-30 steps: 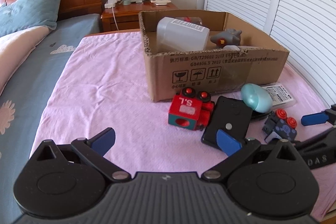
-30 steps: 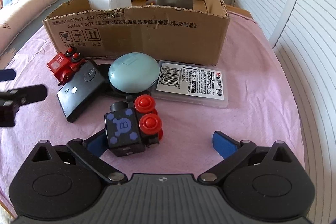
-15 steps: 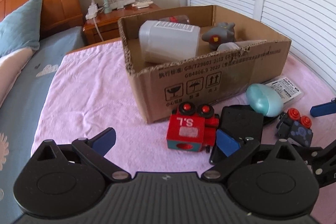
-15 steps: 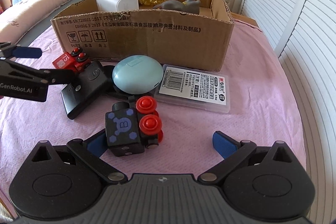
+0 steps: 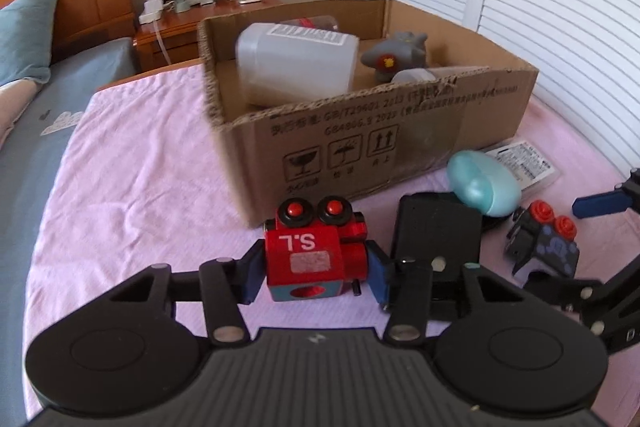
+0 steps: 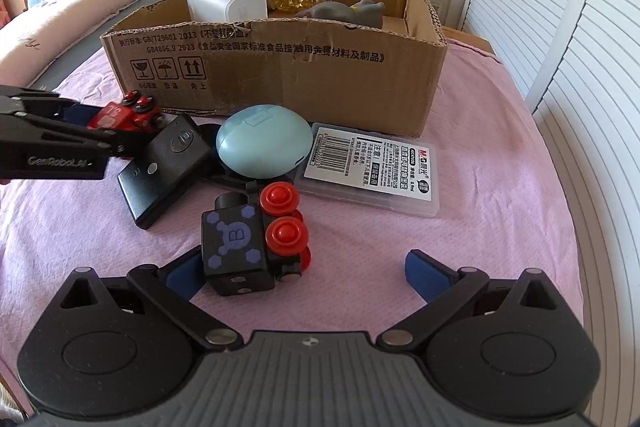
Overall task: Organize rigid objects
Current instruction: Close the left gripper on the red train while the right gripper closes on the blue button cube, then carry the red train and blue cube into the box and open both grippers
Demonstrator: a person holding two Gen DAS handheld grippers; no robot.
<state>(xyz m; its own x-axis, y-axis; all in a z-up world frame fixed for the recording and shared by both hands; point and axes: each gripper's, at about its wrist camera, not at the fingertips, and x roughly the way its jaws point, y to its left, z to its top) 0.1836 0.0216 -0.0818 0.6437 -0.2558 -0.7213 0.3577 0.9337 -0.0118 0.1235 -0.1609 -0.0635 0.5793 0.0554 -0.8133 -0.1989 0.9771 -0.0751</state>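
A red toy train (image 5: 316,259) marked "S.L" lies on the pink cloth in front of the cardboard box (image 5: 360,95). My left gripper (image 5: 316,273) is closing, and its blue pads press on both sides of the train. The right wrist view shows that gripper (image 6: 100,131) at the left on the red train (image 6: 120,113). A black toy train (image 6: 240,239) with red wheels sits between the fingers of my open right gripper (image 6: 306,273), close to the left finger. The box (image 6: 280,67) holds a white bottle (image 6: 224,1), a grey toy (image 6: 344,13) and a clear bottle.
Between the two trains lie a black device (image 6: 168,167), a teal egg-shaped case (image 6: 264,141) and a clear labelled case (image 6: 372,167). White louvred doors (image 6: 560,67) run along the right. A bed with pillows lies to the left, a cluttered nightstand (image 5: 208,7) behind.
My left gripper moved in over the red train and closed on it; earlier its fingers stood wide apart. The right gripper has stayed open around the black train.
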